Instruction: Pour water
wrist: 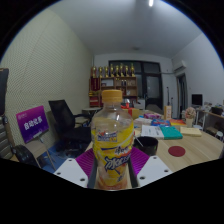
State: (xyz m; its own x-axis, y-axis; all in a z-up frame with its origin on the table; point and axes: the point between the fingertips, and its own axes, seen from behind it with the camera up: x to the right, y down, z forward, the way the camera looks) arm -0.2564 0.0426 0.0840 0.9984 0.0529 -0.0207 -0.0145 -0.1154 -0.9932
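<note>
A yellow drink bottle [112, 140] with an orange cap and a yellow label stands upright between my two fingers. Both magenta pads [86, 160] press on its sides, so my gripper [112, 168] is shut on the bottle. The bottle is held up in front of the camera, above the wooden table [200, 148]. Its lower end is hidden below the fingers. No cup or other vessel shows near the bottle.
The table beyond the bottle carries a black object [146, 145], a red coaster [177, 151], books and papers [168, 130]. A black office chair [68, 125] and a purple screen [31, 123] stand to the left. A shelf with trophies [115, 72] lines the back wall.
</note>
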